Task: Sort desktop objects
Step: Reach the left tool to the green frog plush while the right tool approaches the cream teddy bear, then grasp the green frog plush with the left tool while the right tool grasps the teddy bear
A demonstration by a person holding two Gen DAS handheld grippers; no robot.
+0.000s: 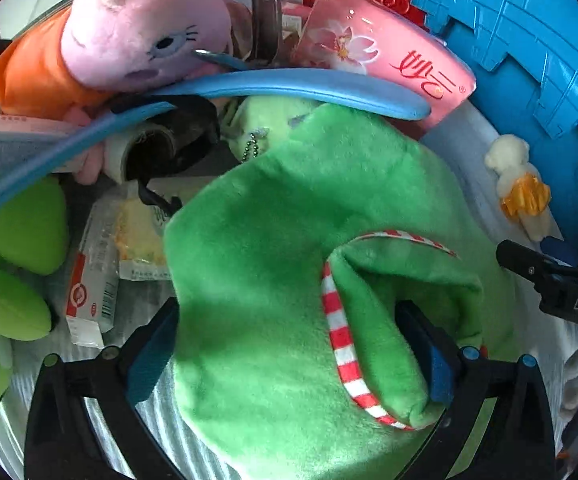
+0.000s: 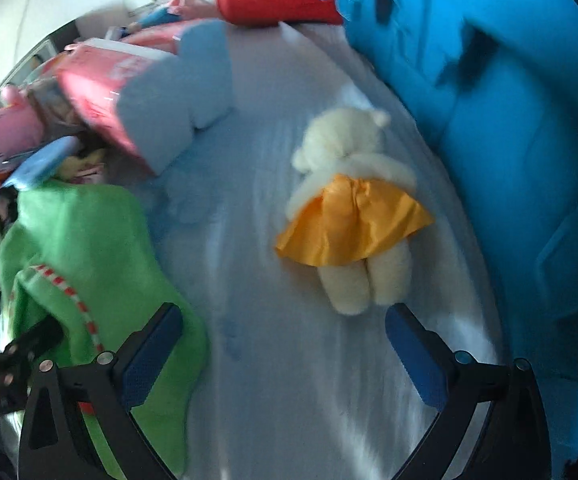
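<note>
My left gripper [image 1: 289, 344] straddles the fuzzy green plush cloth with red-striped trim [image 1: 273, 248], jaws wide, touching both sides. My right gripper [image 2: 285, 344] hangs open and empty just below the cream plush bear in an orange skirt [image 2: 349, 208]; only this view shows the bear whole, right of the cloth.

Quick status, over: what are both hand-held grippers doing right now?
Left hand-held gripper open around green plush. Right hand-held gripper open, empty, just short of white teddy in orange skirt. Blue bin beside teddy; nothing between.

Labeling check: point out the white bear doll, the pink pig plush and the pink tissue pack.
white bear doll [image 2: 353, 216], right wrist view, on its orange skirt
pink pig plush [image 1: 145, 20], left wrist view, on its head
pink tissue pack [image 1: 385, 52], left wrist view, on its printed front
</note>
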